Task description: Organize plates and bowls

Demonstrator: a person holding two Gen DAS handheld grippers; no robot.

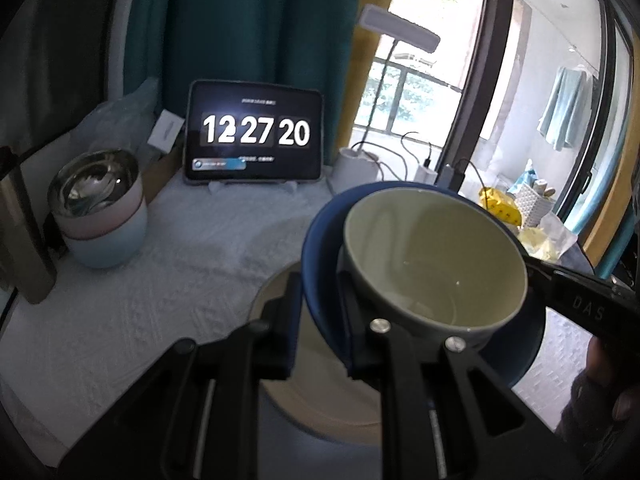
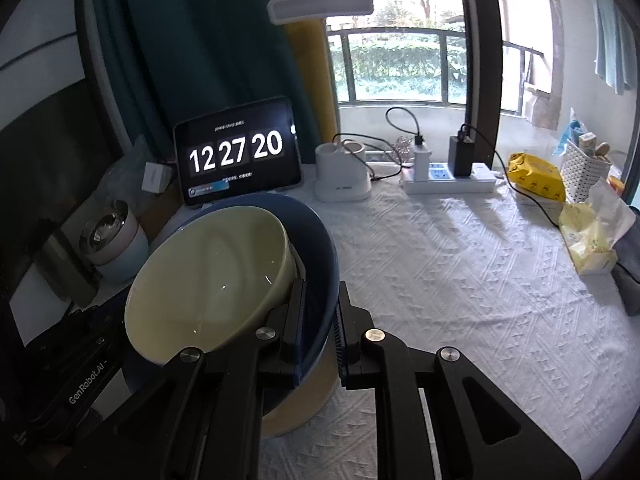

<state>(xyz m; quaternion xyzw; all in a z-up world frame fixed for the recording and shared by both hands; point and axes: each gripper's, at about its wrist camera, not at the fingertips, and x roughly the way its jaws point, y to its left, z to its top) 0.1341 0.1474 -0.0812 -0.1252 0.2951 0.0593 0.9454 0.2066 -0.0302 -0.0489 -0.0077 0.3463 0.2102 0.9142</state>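
Both the left gripper [image 1: 320, 320] and right gripper [image 2: 318, 320] clamp the blue bowl's [image 2: 320, 240] rim, seemingly above a plate [image 1: 320, 392].

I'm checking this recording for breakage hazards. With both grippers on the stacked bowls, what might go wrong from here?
1. The pale bowl sits loose and tilted inside the blue bowl; more tilt and it may slide out.
2. The left gripper and right gripper each pinch only the blue bowl's rim, so uneven motion might twist it free.
3. The plate lies just beneath; a dropped bowl would probably strike it.
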